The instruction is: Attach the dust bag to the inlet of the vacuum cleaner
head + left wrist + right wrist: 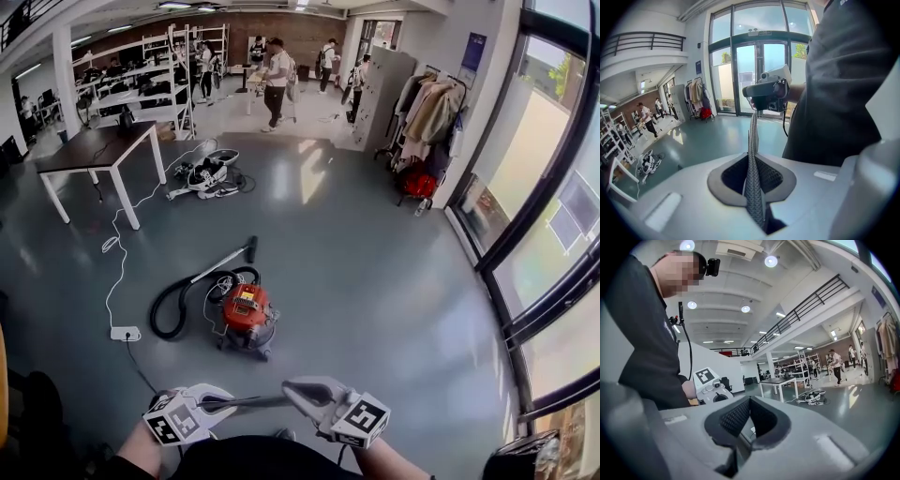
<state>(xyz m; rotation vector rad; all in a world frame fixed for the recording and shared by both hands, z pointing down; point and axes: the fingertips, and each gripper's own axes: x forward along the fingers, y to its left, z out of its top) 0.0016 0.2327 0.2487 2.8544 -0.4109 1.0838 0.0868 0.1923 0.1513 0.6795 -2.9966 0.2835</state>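
Note:
The red vacuum cleaner (247,314) stands on the grey floor ahead of me, with its black hose (173,309) looped to its left. A thin grey mesh dust bag (253,402) is stretched edge-on between both grippers, low in the head view. My left gripper (217,403) is shut on one end of it. In the left gripper view the dust bag (752,154) rises from the pinched jaws toward my right gripper (766,93). My right gripper (292,392) is shut on the other end. From the right gripper view the left gripper (710,387) shows just beyond the closed jaws.
A wand (220,262) lies behind the vacuum cleaner. A white power strip (125,333) and cable lie at its left. A dark table (98,150) and a pile of shoes (208,175) are farther off. A coat rack (427,131) stands by the window wall on the right, and people stand at the back.

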